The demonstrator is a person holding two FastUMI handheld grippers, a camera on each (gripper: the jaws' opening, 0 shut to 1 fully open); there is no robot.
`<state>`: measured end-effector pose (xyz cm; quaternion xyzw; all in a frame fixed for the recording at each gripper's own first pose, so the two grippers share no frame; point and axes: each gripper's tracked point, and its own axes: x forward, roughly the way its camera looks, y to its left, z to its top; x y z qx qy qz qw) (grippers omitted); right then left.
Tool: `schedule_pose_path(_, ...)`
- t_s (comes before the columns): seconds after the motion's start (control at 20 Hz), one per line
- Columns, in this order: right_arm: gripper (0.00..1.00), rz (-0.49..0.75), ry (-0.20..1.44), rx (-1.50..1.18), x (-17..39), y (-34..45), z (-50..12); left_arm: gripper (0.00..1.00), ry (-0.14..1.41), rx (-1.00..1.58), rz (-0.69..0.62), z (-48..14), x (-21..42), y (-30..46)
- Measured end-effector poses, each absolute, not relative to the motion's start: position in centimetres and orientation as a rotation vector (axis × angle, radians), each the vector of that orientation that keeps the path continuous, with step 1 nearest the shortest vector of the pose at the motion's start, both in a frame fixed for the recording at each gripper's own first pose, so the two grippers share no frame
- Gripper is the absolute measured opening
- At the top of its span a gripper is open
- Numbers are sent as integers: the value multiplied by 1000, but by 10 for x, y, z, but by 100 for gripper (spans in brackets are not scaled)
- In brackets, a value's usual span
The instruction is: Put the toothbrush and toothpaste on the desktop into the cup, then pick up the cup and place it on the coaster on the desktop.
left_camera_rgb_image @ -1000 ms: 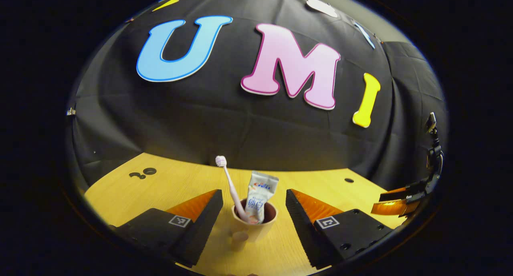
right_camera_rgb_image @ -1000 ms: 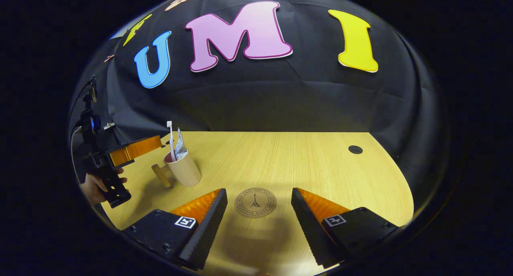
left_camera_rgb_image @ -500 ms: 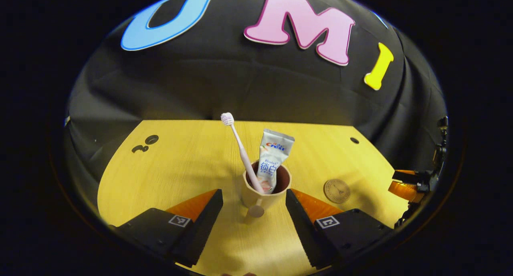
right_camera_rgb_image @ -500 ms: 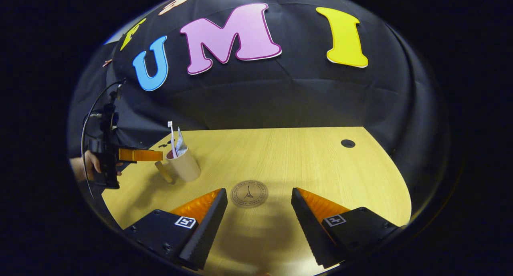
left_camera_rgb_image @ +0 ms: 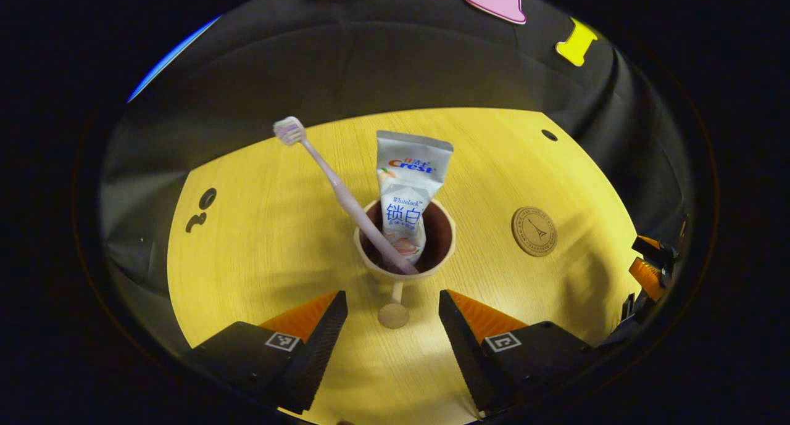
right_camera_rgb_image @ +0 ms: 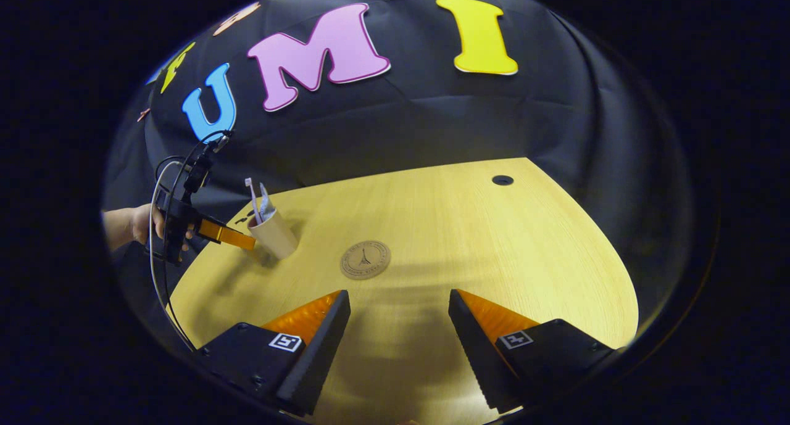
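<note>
A beige cup (left_camera_rgb_image: 370, 266) with a dark inside stands upright on the wooden desktop (left_camera_rgb_image: 271, 227). In it lean a pink toothbrush (left_camera_rgb_image: 336, 187) and a white toothpaste tube (left_camera_rgb_image: 410, 187). Its handle knob (left_camera_rgb_image: 393, 315) points back between the fingertips of my left gripper (left_camera_rgb_image: 392, 301), which is open and apart from the handle. The round brown coaster (left_camera_rgb_image: 534, 231) lies bare to the cup's right. In the right gripper view the cup (right_camera_rgb_image: 274, 237) stands far left with the left gripper (right_camera_rgb_image: 225, 234) at it, the coaster (right_camera_rgb_image: 365, 259) is ahead, and my right gripper (right_camera_rgb_image: 399, 298) is open, holding nothing.
A hand (right_camera_rgb_image: 139, 224) holds the left gripper, with cables looping below it. The desktop has a cable hole (left_camera_rgb_image: 548, 135) at the back right and dark cut-outs (left_camera_rgb_image: 207, 198) at the left. The right gripper's orange finger (left_camera_rgb_image: 648, 268) sits at the right edge.
My left gripper has risen, tipped downward and closed in on the cup, so the handle now lies between its fingertips. My right gripper has drawn back from the coaster.
</note>
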<state>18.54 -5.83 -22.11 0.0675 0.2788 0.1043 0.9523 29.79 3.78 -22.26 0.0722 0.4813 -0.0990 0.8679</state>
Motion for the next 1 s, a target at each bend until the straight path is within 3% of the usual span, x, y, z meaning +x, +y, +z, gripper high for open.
schedule_pose_path(0.15,98,156,586,151,179,-80,-229,90,1109,148,-246,-235,295,29)
schedule_pose_path(0.3,99,113,598,168,180,-97,-235,76,1147,180,-270,-242,295,22)
schedule_pose_path(0.45,98,83,604,208,182,-104,-236,75,1187,207,-265,-247,296,25)
schedule_pose_path(0.55,98,74,600,214,183,-106,-236,65,1196,228,-263,-248,299,29)
schedule_pose_path(0.7,99,71,610,215,180,-108,-238,31,1220,230,-248,-250,302,31)
schedule_pose_path(1.0,99,67,638,214,172,-109,-244,20,1215,241,-229,-246,304,26)
